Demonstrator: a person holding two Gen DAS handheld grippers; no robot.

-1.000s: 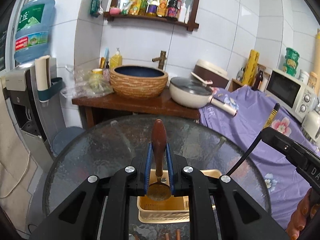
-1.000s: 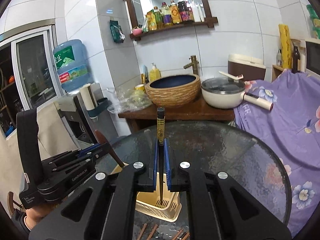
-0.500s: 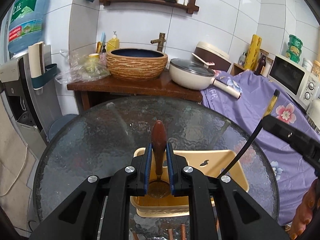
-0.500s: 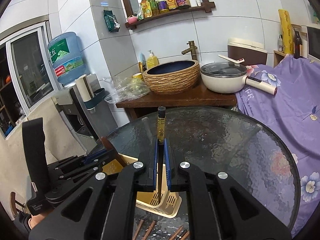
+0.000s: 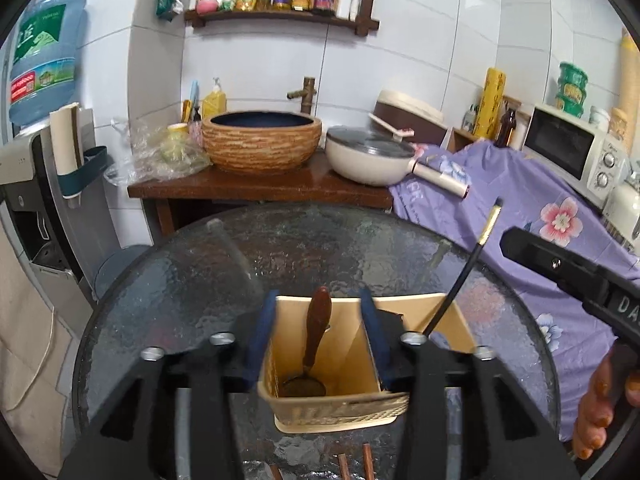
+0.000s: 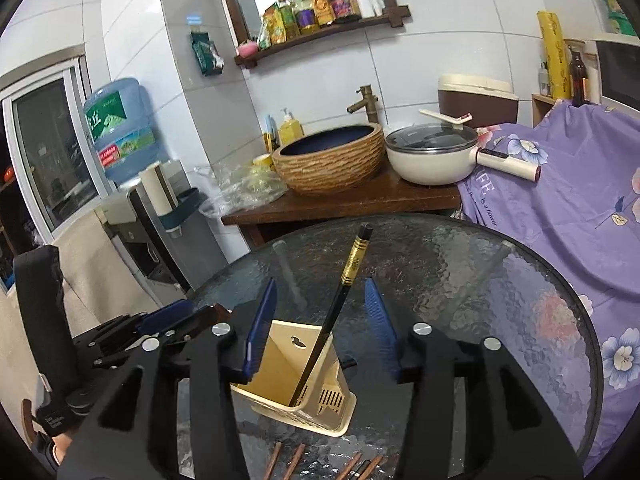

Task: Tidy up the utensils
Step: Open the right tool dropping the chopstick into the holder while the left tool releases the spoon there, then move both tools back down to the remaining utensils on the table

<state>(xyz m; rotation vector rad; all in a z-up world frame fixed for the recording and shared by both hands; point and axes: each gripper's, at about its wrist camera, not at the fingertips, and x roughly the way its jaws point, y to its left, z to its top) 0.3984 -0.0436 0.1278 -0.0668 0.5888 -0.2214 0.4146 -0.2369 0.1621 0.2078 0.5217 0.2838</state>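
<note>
A cream utensil holder [image 5: 336, 404] stands on the round glass table [image 5: 200, 280]. A brown wooden spoon [image 5: 314, 336] leans inside its left compartment, bowl down. My left gripper [image 5: 318, 332] is open above it, its jaws wide on either side of the spoon. A black chopstick with a gold band [image 6: 336, 312] leans in the holder [image 6: 296, 384]; it also shows in the left wrist view [image 5: 464, 276]. My right gripper [image 6: 326, 328] is open around it, not touching it.
Several brown chopsticks [image 6: 296, 460] lie on the glass in front of the holder. Behind the table is a wooden counter with a woven basin [image 5: 260, 140] and a cream pot [image 5: 372, 156]. A purple floral cloth [image 5: 520, 200] lies to the right, a water dispenser [image 5: 36, 168] to the left.
Both grippers lowered over the holder and opened. The spoon and the black chopstick were let go and now lean inside the holder.
</note>
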